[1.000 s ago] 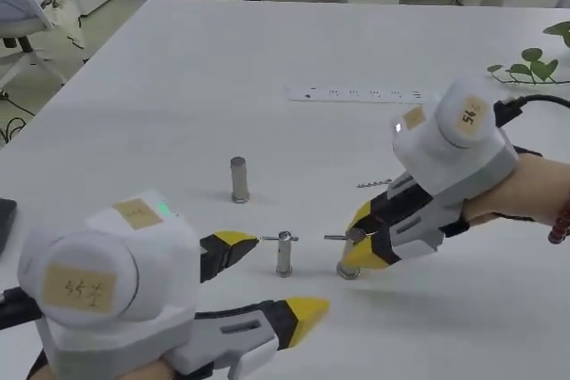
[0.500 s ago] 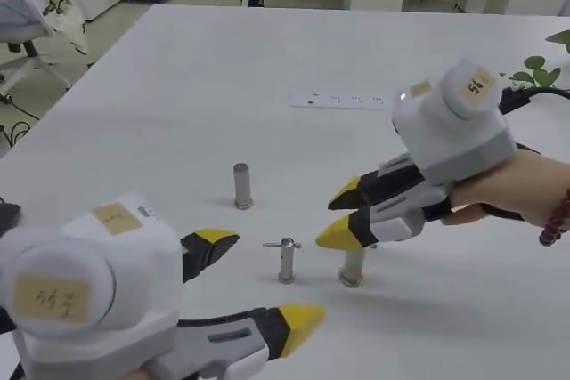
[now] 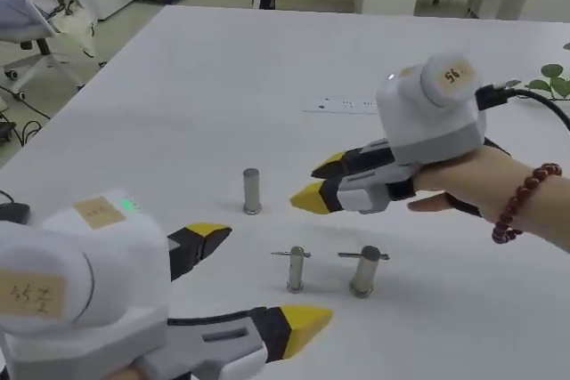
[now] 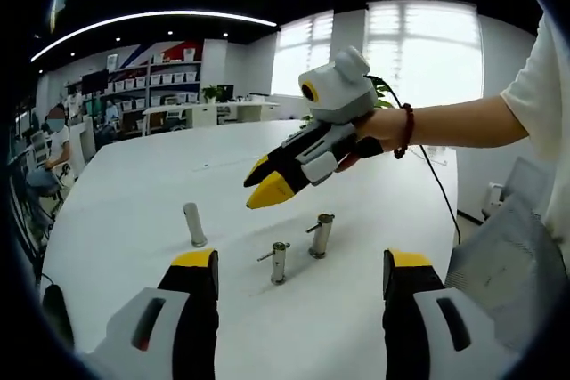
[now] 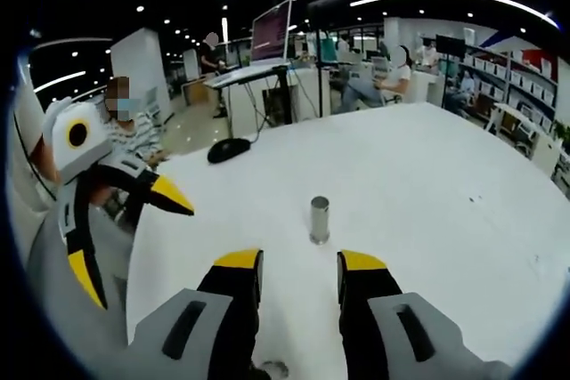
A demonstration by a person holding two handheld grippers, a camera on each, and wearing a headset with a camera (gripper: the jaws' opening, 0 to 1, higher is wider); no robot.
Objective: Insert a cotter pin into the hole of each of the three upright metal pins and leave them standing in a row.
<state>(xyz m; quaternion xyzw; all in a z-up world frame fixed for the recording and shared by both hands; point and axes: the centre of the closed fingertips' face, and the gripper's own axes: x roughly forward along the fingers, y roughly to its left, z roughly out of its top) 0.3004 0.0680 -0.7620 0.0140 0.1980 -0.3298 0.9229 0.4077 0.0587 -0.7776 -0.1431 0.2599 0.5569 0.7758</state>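
Note:
Three upright metal pins stand on the white table [image 3: 178,86]. The left pin [image 3: 252,191] [image 4: 193,223] [image 5: 319,219] is bare. A cotter pin crosses the top of the middle pin [image 3: 296,269] [image 4: 280,262], and another crosses the right pin [image 3: 363,270] [image 4: 320,235]. My right gripper [image 3: 319,181] [image 4: 267,180] [image 5: 299,261] hovers open above the table, behind the two pinned ones and right of the bare pin, its jaws a little apart with nothing between them. At the near left my left gripper [image 3: 258,278] [image 4: 300,260] is wide open and empty, its jaws pointing at the middle pin.
A white power strip [image 3: 343,106] lies further back on the table, and a plant [image 3: 557,77] sits at the right edge. A dark object [image 3: 11,213] lies at the table's left edge. Office chairs and seated people are beyond the table.
My right gripper has opened, lifted off the right pin and moved back and left toward the bare pin, leaving a cotter pin through the right pin. The left gripper has stayed put.

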